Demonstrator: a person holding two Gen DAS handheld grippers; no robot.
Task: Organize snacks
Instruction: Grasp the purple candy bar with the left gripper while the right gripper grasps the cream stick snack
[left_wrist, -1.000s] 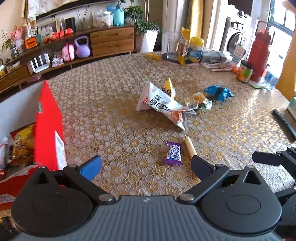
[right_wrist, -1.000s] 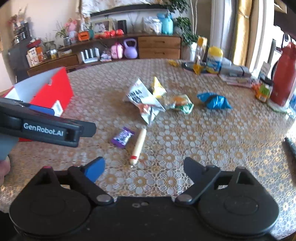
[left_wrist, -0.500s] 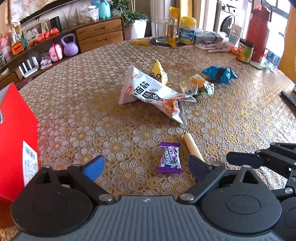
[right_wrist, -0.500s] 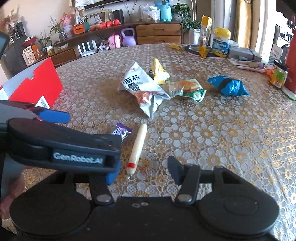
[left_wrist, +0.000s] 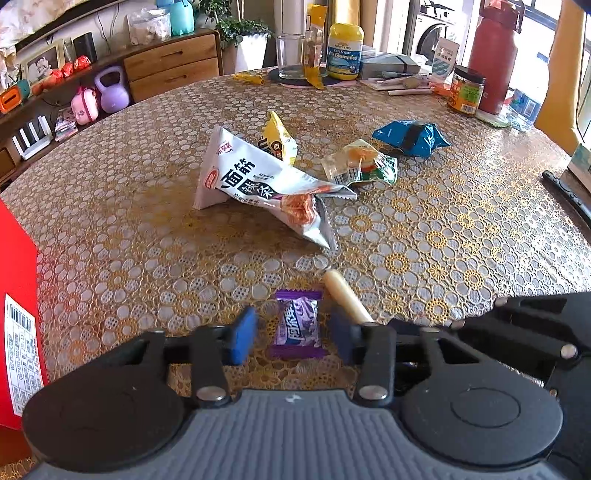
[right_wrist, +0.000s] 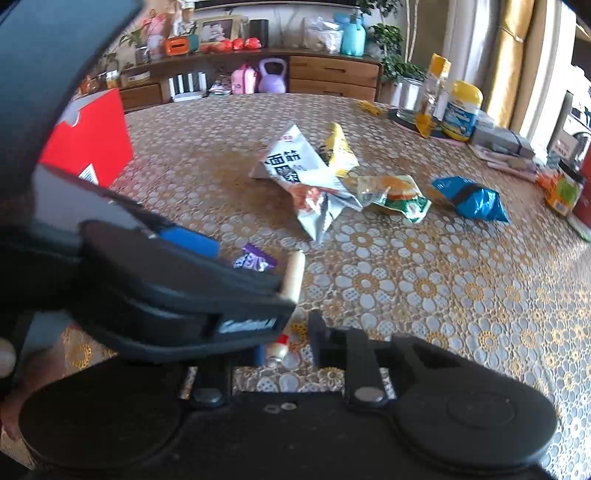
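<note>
Left wrist view: the left gripper is low over the lace-patterned table, its jaws closing around the purple candy, which lies flat between the blue pads; a narrow gap shows on either side, so no squeeze yet. Just to the candy's right lies the sausage stick, its near end hidden behind the right-hand finger. Farther up the table sit the white noodle-snack bag, a yellow packet, a clear burger-print packet and a blue packet. The red box stands at the left edge.

Right wrist view: the right gripper has its fingers drawn in tight on the sausage stick's red-banded near end. The left gripper's black body crosses in front, covering the right gripper's left finger. The purple candy peeks out beside the blue pad.
</note>
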